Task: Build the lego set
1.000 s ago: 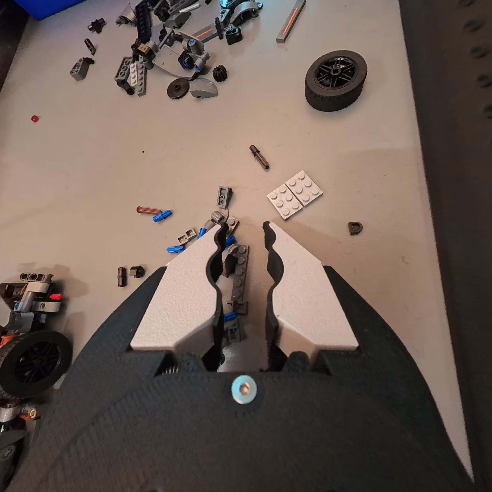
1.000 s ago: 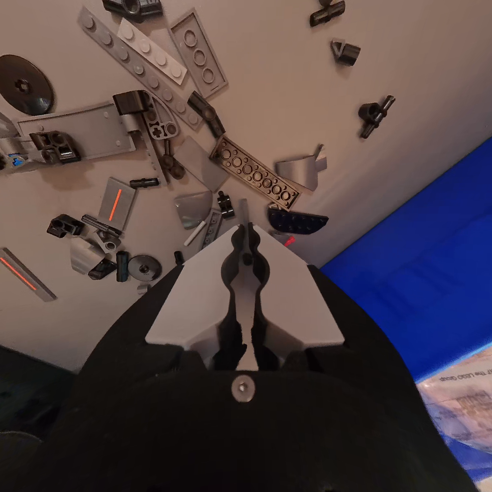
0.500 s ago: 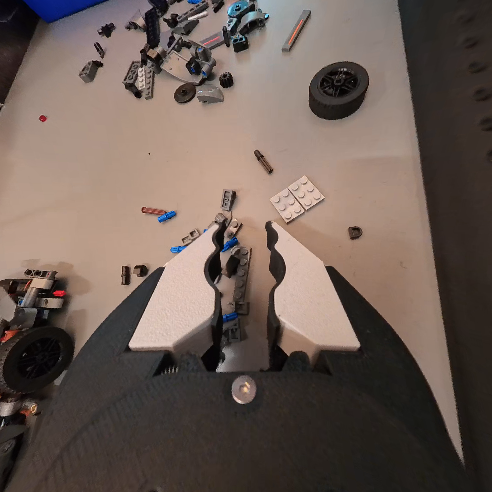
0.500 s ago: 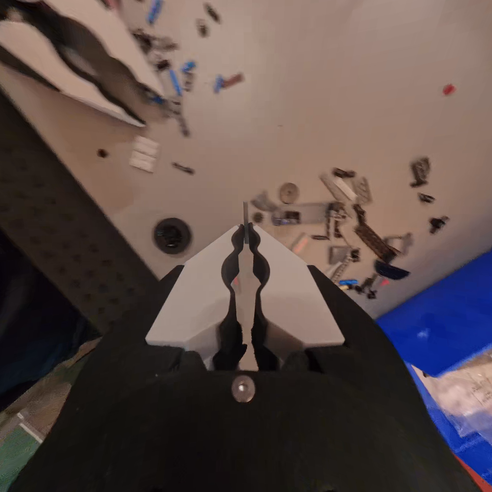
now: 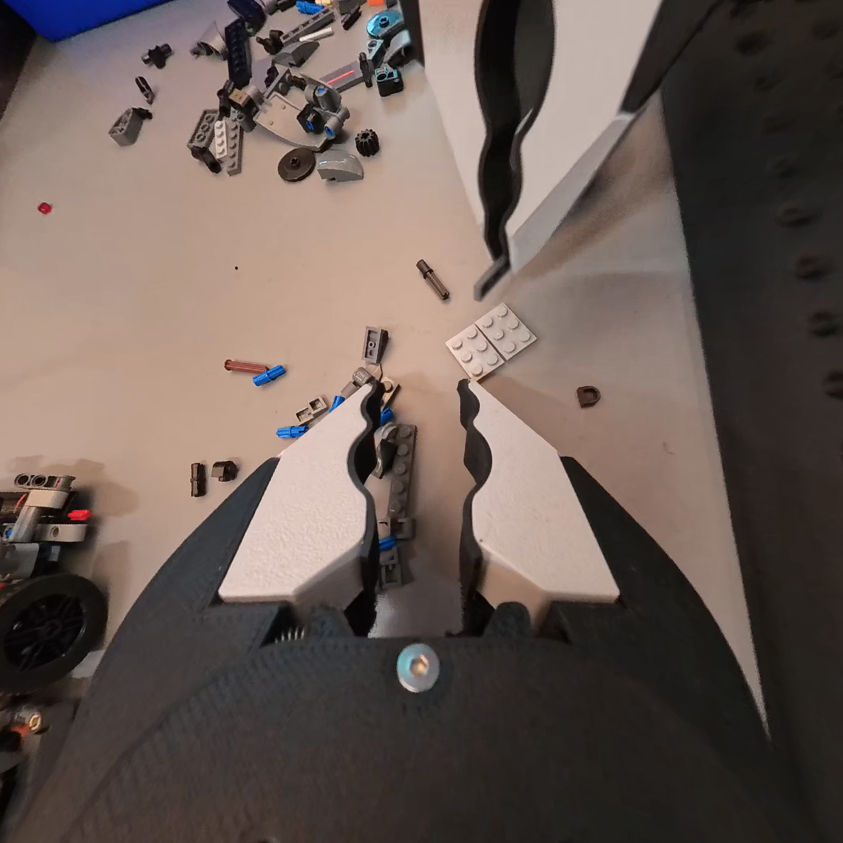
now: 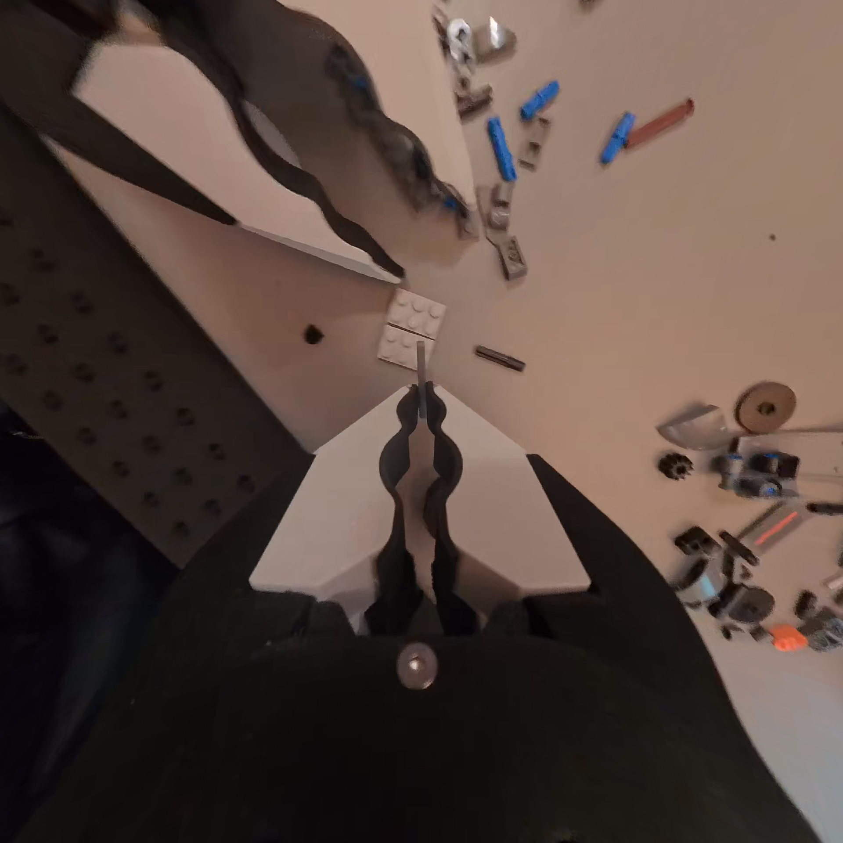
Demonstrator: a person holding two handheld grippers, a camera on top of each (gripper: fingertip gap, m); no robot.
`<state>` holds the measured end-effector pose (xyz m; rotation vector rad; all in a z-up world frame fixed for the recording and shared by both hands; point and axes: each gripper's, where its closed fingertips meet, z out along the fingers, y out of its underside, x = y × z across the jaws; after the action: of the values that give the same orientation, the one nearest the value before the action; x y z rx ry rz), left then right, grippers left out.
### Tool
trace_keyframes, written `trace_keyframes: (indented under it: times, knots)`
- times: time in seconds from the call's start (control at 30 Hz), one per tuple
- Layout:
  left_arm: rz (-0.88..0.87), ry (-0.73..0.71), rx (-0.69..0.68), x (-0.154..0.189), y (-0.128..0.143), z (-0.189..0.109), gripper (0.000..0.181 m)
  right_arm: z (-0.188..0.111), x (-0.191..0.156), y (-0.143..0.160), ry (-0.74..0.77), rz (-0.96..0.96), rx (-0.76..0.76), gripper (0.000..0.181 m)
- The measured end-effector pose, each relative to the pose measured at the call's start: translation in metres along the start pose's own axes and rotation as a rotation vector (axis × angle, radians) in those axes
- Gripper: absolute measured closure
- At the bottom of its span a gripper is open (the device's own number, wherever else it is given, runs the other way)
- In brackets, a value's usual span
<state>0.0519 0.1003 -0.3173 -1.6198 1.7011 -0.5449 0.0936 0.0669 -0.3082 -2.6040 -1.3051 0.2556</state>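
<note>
The right gripper [image 6: 420, 387], pinching a thin grey strip [image 6: 421, 369], should ease it flat toward the two pale studded plates [image 5: 490, 340] at one o'clock of the wide-open, empty left gripper [image 5: 417, 387].

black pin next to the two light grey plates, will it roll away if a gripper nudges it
Probably yes. The black pin is a thin round rod lying flat on the smooth table, so a sideways nudge would likely roll it. It looks small and rigid, so likely light. With nothing touching it and the grey plates apart from it, little would stop it.
</note>
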Motion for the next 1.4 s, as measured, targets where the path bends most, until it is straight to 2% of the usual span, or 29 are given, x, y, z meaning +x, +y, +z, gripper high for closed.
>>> trace_keyframes:
  times: [0.07, 0.27, 0.37, 0.5, 0.73, 0.87, 0.97, 1.07, 1.27, 1.4]
  knots:
    - [0.0, 0.009, -0.006, 0.002, 0.001, 0.001, 0.151, 0.003, 0.01, 0.006, 0.058, 0.007, -0.024, 0.18]
    - [0.011, -0.01, -0.027, 0.002, 0.001, 0.005, 0.151, 0.015, 0.004, 0.004, -0.015, 0.033, -0.011, 0.18]
    - [0.014, -0.009, -0.023, 0.003, 0.0, 0.005, 0.152, 0.014, 0.004, -0.001, 0.0, 0.031, 0.002, 0.18]
    - [0.007, -0.007, -0.02, 0.001, 0.001, 0.005, 0.151, 0.012, -0.005, -0.011, -0.054, 0.049, 0.034, 0.181]
    - [0.016, -0.009, -0.019, 0.002, 0.001, 0.005, 0.153, 0.017, -0.001, -0.012, -0.005, 0.06, -0.005, 0.181]
    - [0.017, -0.009, -0.019, 0.002, 0.001, 0.005, 0.153, 0.018, -0.011, -0.014, -0.051, 0.063, -0.004, 0.174]
    - [0.017, -0.007, -0.018, 0.003, 0.001, 0.005, 0.153, 0.012, -0.008, -0.019, -0.061, 0.08, 0.044, 0.175]
    - [0.018, -0.006, -0.018, 0.003, 0.001, 0.005, 0.153, 0.007, -0.015, -0.017, -0.14, 0.094, 0.054, 0.175]
    - [0.021, -0.001, -0.016, 0.003, 0.001, 0.005, 0.154, 0.013, -0.01, -0.007, -0.096, 0.048, 0.015, 0.172]
    - [0.023, -0.001, -0.016, 0.003, 0.001, 0.005, 0.154, 0.017, -0.011, -0.01, -0.043, -0.031, 0.029, 0.172]
